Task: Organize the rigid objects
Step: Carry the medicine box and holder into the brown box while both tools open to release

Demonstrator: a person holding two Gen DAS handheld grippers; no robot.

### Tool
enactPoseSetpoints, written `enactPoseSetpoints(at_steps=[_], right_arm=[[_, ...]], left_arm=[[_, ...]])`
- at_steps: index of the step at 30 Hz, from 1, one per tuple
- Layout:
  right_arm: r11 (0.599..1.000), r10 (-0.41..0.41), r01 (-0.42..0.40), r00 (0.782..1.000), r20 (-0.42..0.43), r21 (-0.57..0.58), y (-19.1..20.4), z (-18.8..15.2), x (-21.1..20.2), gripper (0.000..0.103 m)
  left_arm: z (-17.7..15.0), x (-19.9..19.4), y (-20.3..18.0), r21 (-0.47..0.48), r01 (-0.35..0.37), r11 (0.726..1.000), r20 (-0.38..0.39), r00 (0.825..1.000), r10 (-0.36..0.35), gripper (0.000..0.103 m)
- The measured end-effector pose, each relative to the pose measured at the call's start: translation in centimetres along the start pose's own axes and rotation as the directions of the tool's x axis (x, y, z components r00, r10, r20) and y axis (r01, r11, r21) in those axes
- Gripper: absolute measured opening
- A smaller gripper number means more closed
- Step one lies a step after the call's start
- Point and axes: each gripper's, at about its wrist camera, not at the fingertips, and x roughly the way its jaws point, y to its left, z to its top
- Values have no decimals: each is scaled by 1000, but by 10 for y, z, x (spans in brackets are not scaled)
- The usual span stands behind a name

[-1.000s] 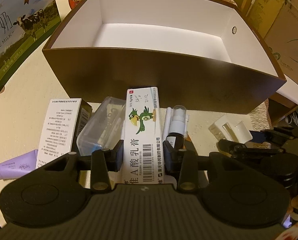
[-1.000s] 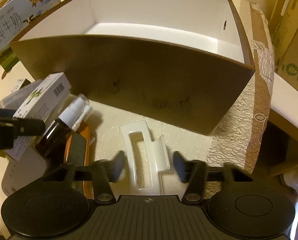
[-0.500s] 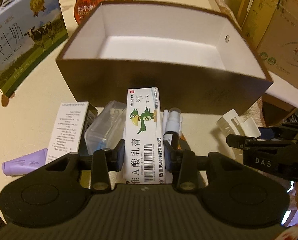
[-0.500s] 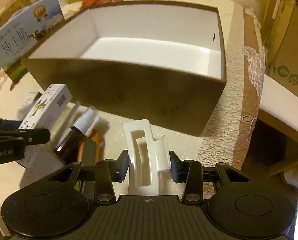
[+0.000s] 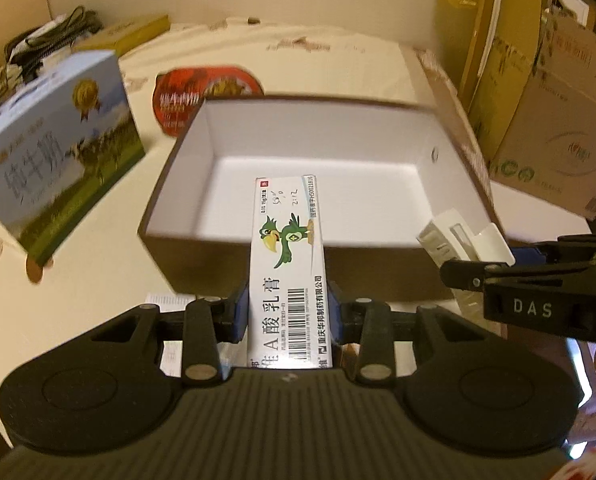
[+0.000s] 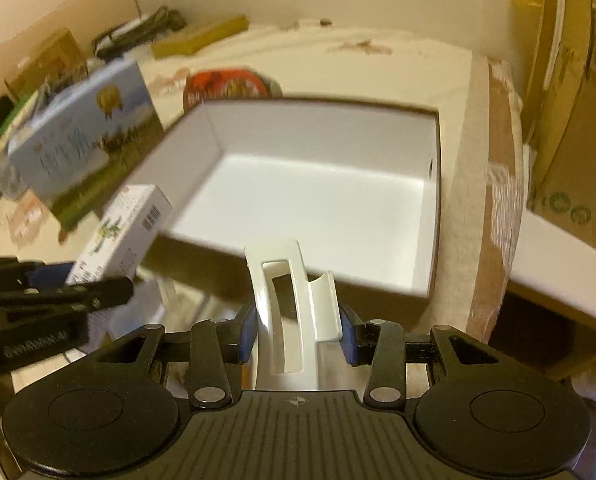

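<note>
The left gripper point(image 5: 287, 314) pinches a long white carton point(image 5: 287, 268) printed with a green parrot and a barcode, its blue pads pressed against both long sides. The carton sticks straight out toward twelve o'clock, its far end over the near wall of a brown box point(image 5: 225, 268) with a white inside. In the left wrist view the right gripper point(image 5: 498, 276) reaches in from three o'clock, level with that wall.

The right gripper point(image 6: 298, 330) is closed on a white plastic clip point(image 6: 293, 312), which stands upright between the pads with its top over the box's near edge point(image 6: 225, 276). At nine o'clock in this view the left gripper holds the carton point(image 6: 125, 232) just beside the box's left corner.

A blue milk box point(image 5: 57, 156) stands on the table point(image 5: 85, 292) at ten o'clock, well apart from the brown box. Behind the brown box lies a red round thing point(image 5: 201, 92), perhaps a tin lid; blur hides its print. Cardboard boxes point(image 5: 558, 120) stack at two o'clock.
</note>
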Motion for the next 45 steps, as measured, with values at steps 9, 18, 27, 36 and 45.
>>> enactPoseSetpoints(at_steps=[9, 18, 27, 36, 45], right_arm=[[998, 1, -5, 998, 61, 60, -8, 54, 20, 38], [988, -12, 10, 1000, 12, 153, -36, 83, 72, 38], [983, -59, 70, 996, -68, 172, -51, 76, 110, 38], [981, -69, 83, 994, -87, 176, -54, 66, 119, 39], [979, -62, 76, 995, -77, 189, -55, 64, 117, 39]], left_arm=[[48, 30, -5, -5, 23, 1000, 34, 999, -23, 33], [80, 79, -11, 12, 33, 999, 28, 999, -34, 33], [82, 123, -14, 11, 40, 999, -51, 998, -39, 34], [72, 144, -13, 8, 32, 999, -96, 995, -31, 34], [67, 143, -10, 9, 28, 1000, -113, 993, -27, 44]])
